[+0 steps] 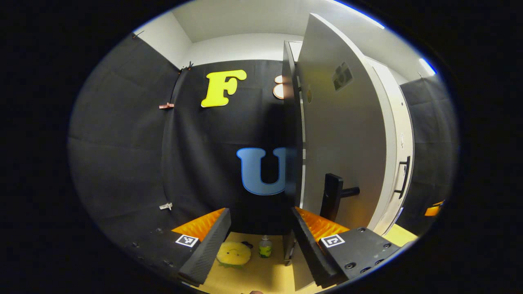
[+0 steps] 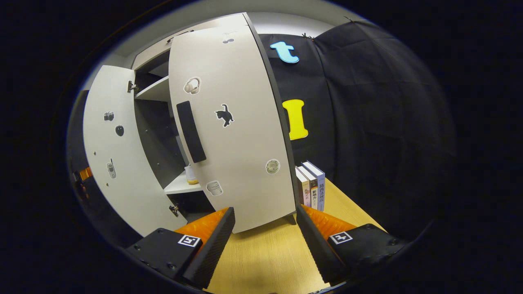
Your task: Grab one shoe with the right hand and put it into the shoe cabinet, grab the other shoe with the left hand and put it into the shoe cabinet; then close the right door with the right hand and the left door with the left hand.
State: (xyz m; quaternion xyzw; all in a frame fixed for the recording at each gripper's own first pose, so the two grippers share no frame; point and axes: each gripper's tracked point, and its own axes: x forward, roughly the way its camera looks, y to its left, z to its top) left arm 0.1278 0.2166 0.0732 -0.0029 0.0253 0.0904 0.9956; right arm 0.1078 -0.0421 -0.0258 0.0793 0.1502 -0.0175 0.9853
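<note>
Right gripper [image 2: 263, 239]: released, fingers spread and holding nothing; it hangs above the bare wooden worktop [image 2: 265, 257], aimed at the lower edge of the right door, which suits a push to shut it.
Left gripper [image 1: 261, 241]: released, fingers apart, nothing between them; it points past the free edge of the left door, near that door's handle, judged a lead-in to the left-hand closing.
Right door [image 2: 241, 134]: open, swung out over the worktop, its lower corner just beyond the right gripper; a dark bar handle [image 2: 191, 131] runs down its face.
Left door [image 1: 343, 139]: open, seen almost edge-on in the left gripper view; its black handle [image 1: 333, 196] juts out low down.
Shoe cabinet [image 2: 163, 134]: stands on the worktop, interior visible between the doors; a small container [image 2: 191, 174] sits on a lower shelf [image 2: 179, 185].
Shoes: not made out in the visible part of the interior; whether they are inside cannot be told.
Books [image 2: 310, 185]: upright on the worktop beside the cabinet's right edge.
Yellow plush toy [image 1: 233, 254] and small bottle [image 1: 265, 247]: side by side on the worktop near its far edge.
Stage (judged): both doors yet to be closed.
</note>
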